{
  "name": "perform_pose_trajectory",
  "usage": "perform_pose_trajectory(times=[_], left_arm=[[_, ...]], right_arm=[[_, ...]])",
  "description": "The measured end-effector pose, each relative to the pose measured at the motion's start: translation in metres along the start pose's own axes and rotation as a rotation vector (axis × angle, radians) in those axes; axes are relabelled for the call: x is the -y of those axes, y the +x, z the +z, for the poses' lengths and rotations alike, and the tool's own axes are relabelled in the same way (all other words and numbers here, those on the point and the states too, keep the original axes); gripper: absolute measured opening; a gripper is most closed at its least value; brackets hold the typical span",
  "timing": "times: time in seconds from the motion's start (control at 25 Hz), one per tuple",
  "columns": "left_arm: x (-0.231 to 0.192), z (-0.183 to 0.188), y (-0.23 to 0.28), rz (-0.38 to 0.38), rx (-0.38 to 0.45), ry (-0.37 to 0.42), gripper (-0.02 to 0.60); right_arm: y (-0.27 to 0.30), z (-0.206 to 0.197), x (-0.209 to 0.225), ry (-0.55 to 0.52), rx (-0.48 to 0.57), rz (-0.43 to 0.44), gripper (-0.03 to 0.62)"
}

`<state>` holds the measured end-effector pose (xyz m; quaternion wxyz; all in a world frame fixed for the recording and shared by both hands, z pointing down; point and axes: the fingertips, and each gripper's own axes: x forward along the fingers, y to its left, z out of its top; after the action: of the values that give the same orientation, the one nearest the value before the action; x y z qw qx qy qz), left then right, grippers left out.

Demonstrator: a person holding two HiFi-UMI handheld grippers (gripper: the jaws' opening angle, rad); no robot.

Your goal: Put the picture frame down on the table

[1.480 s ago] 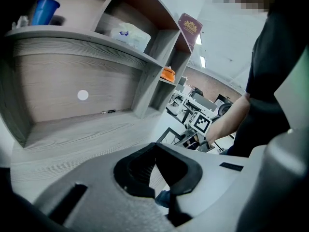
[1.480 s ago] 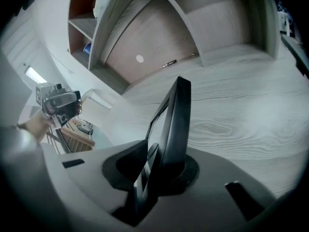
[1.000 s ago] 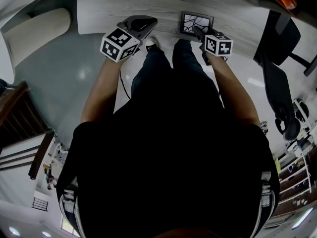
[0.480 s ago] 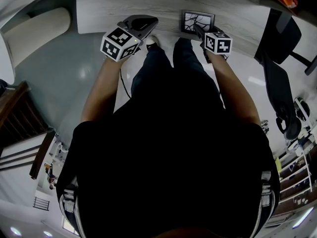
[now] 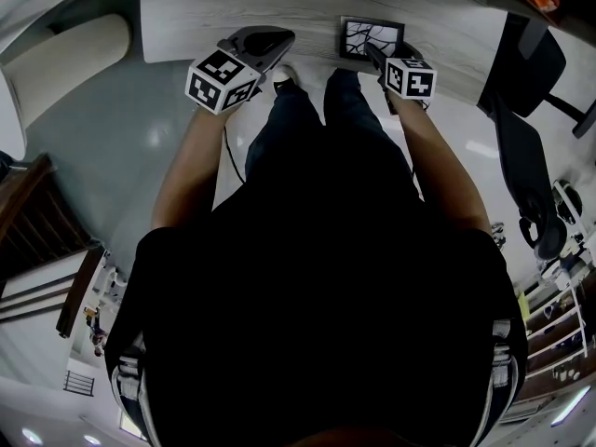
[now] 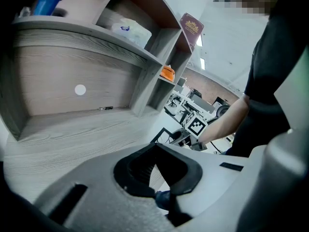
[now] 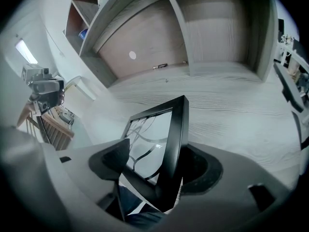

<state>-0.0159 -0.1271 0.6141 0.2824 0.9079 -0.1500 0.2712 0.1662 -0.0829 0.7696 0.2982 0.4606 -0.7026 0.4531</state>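
The picture frame (image 5: 371, 39) is black with a branch-pattern picture, and hovers at the near edge of the grey wooden table (image 5: 279, 3). My right gripper (image 5: 377, 56) is shut on its near rim. In the right gripper view the picture frame (image 7: 161, 139) stands tilted on edge between the jaws, with the table (image 7: 231, 105) stretching beyond it. I cannot tell whether the frame touches the table. My left gripper (image 5: 265, 43) is shut and empty at the table's edge, well left of the frame. The left gripper (image 6: 155, 170) sees the right gripper (image 6: 186, 137) and the frame (image 6: 161, 134) across the table.
A shelf unit (image 6: 145, 57) rises at the back of the table, holding a blue cup (image 6: 47, 1), a white pack (image 6: 129, 30) and a book (image 6: 191, 28). A pen (image 7: 160, 66) lies near the back panel. A black office chair (image 5: 526, 91) stands right, a beige chair (image 5: 65, 59) left.
The right gripper has carried the frame a little further forward over the table's edge. The left gripper has drifted slightly left.
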Motion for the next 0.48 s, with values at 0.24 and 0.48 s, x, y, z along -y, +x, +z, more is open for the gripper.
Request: perform_pose_trajectory(times=[0.24,0.48], left_arm=[[-0.002,-0.004,0.0,-0.005,0.0,-0.011,0.017],[-0.001,-0.004,0.0,-0.015,0.013,-0.032,0.017]], right_arm=[[0.001,0.004,0.004,-0.016,0.025,-0.021,0.33],[0.003,-0.003,0.013,0.004,0.008,-0.037,0.339]])
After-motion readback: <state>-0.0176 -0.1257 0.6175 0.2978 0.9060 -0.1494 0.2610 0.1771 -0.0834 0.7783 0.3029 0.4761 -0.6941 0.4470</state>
